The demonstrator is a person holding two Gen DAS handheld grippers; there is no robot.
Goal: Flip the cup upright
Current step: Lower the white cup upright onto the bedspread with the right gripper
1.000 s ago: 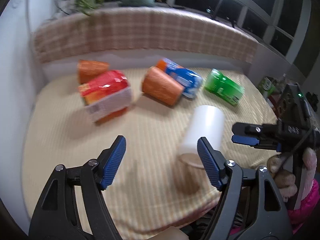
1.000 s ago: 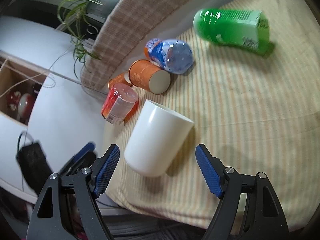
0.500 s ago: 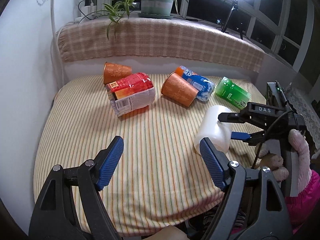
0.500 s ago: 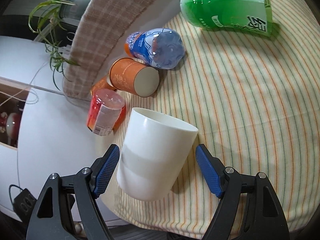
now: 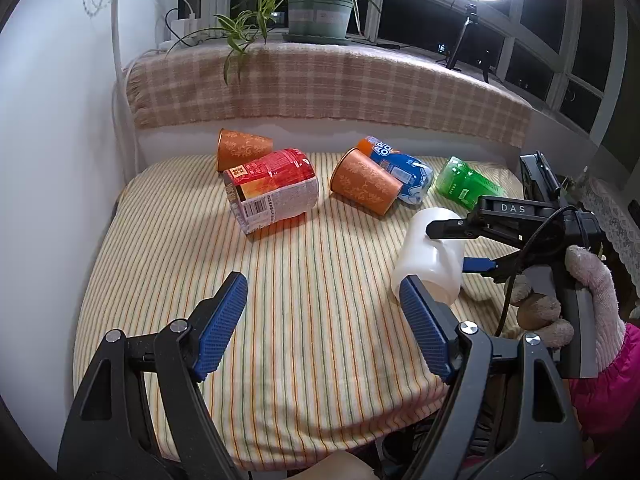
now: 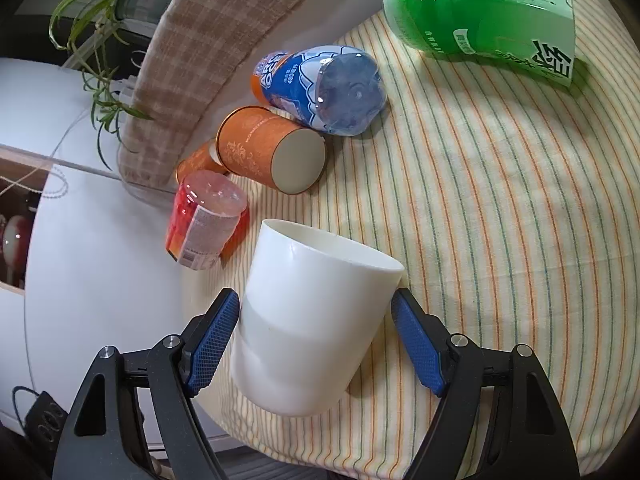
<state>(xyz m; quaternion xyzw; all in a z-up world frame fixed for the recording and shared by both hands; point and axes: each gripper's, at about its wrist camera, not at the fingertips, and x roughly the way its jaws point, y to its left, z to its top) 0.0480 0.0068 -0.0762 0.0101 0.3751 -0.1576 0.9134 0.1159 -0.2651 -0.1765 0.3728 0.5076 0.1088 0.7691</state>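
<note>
A white plastic cup (image 6: pixel 312 320) lies on its side on the striped tablecloth (image 6: pixel 500 220), near the table's front right. It also shows in the left wrist view (image 5: pixel 430 256). My right gripper (image 6: pixel 316 340) is open with its blue pads on either side of the cup's body, close to it; contact is unclear. In the left wrist view the right gripper (image 5: pixel 460 244) reaches in from the right around the cup. My left gripper (image 5: pixel 324 324) is open and empty, above the front of the table, left of the cup.
Two orange paper cups (image 5: pixel 366 186) (image 5: pixel 242 150), a red-labelled bottle (image 5: pixel 274 190), a blue bottle (image 5: pixel 400 170) and a green bottle (image 5: pixel 464 186) lie on their sides at the back. A checked cloth ledge (image 5: pixel 320 84) with a potted plant stands behind. A white wall is on the left.
My right gripper has moved forward so its pads now flank the white cup. My left gripper has pulled back and up, widening its view.
</note>
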